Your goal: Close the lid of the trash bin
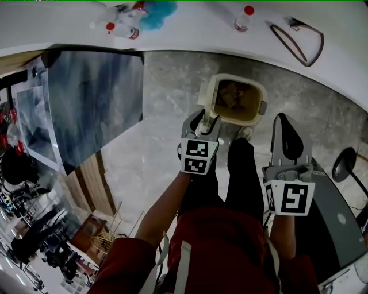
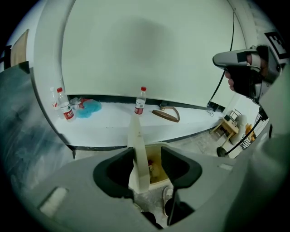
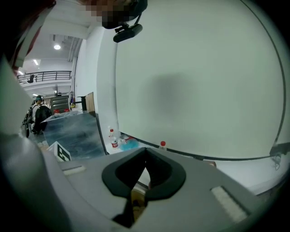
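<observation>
The cream trash bin (image 1: 262, 95) stands open on the marble floor, with rubbish inside. Its lid (image 1: 210, 123) stands upright at the bin's near left rim. In the left gripper view the lid (image 2: 137, 149) shows edge-on between the dark jaws, with the bin (image 2: 157, 146) behind it. My left gripper (image 1: 206, 122) (image 2: 147, 158) is open around the lid; the lid lies close to the left jaw and apart from the right one. My right gripper (image 1: 286, 135) (image 3: 146, 159) hovers right of the bin, shut with nothing in it.
A white ledge runs behind the bin with a water bottle (image 1: 244, 18), a spray bottle (image 1: 121, 26), a blue cloth (image 1: 158, 11) and a brown loop (image 1: 299, 40). A dark panel (image 1: 95, 103) stands at left. The person's shoe (image 1: 245, 132) is beside the bin.
</observation>
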`<state>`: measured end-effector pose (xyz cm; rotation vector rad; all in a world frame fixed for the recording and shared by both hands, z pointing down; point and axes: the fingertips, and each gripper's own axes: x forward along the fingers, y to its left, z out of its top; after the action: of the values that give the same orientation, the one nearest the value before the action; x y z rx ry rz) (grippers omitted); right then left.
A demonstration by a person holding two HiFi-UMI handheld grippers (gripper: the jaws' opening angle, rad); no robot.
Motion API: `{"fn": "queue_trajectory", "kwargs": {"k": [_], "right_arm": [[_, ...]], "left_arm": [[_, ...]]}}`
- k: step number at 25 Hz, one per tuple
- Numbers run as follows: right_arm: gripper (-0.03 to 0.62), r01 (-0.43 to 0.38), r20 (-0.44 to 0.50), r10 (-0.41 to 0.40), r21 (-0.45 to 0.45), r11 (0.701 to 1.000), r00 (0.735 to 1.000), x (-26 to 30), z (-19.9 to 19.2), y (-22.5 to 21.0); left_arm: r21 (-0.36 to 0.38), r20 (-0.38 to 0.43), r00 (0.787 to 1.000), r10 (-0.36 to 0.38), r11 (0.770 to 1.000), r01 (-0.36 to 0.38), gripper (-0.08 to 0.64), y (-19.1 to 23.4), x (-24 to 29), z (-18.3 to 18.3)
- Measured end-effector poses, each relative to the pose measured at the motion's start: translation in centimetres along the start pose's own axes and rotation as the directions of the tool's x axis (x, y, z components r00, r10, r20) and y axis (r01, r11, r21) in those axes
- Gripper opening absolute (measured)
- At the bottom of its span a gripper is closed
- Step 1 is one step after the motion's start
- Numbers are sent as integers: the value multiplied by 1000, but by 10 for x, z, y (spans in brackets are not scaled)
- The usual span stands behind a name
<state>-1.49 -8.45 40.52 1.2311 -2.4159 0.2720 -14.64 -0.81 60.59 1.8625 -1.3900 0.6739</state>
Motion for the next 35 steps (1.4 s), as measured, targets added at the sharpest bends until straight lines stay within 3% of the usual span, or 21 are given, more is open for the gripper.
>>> {"fn": "queue_trajectory", "kwargs": {"k": [9, 18, 35], "right_arm": [[0, 39, -21, -39, 40, 998, 999, -15, -26, -35], [0, 79, -57, -75, 80, 994, 996, -30, -61, -75], [0, 96, -132, -78, 141, 985, 988, -32, -141, -121]], "left_arm": [[78, -56, 994, -91, 992, 95, 199, -60, 26, -4], [161, -151, 973, -176, 966, 200, 199, -118, 69, -25], [203, -315, 928, -199, 941, 271, 199, -171, 147, -72]]}}
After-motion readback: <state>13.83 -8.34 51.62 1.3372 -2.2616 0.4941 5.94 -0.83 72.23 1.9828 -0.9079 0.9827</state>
